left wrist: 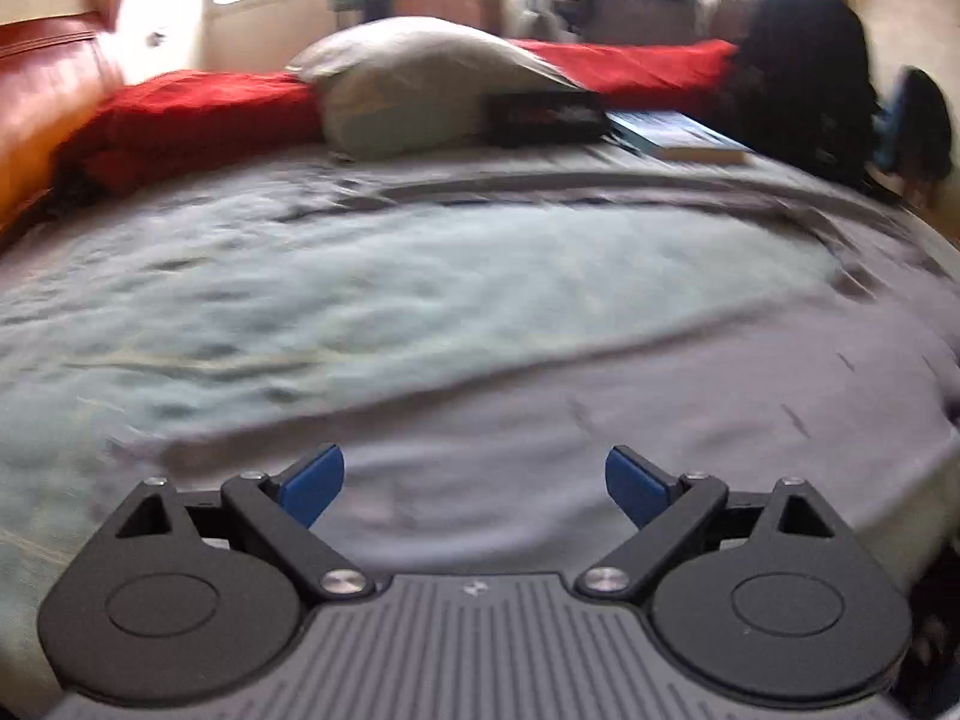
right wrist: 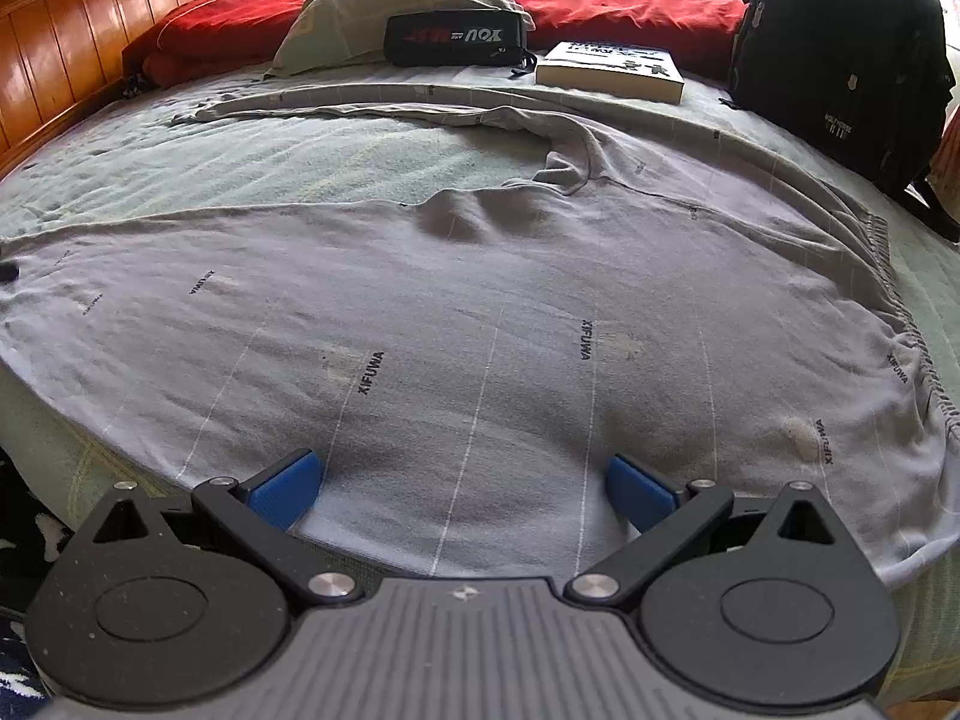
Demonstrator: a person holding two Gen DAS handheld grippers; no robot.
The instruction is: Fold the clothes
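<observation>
A grey long-sleeved shirt [right wrist: 480,312] with thin white stripes and small black lettering lies spread flat on the bed; one sleeve runs along its far side toward the pillow. It also shows, blurred, in the left wrist view [left wrist: 600,420]. My right gripper [right wrist: 465,486] is open and empty, low over the shirt's near edge. My left gripper [left wrist: 474,477] is open and empty, just above the shirt's near part.
The bed has a pale green sheet [right wrist: 240,150]. At the far side lie a grey pillow [right wrist: 396,0], red pillows [right wrist: 624,0], a black pouch [right wrist: 453,39] and a book [right wrist: 609,69]. A black backpack [right wrist: 840,48] stands at the right. A wooden headboard [right wrist: 78,36] is at the left.
</observation>
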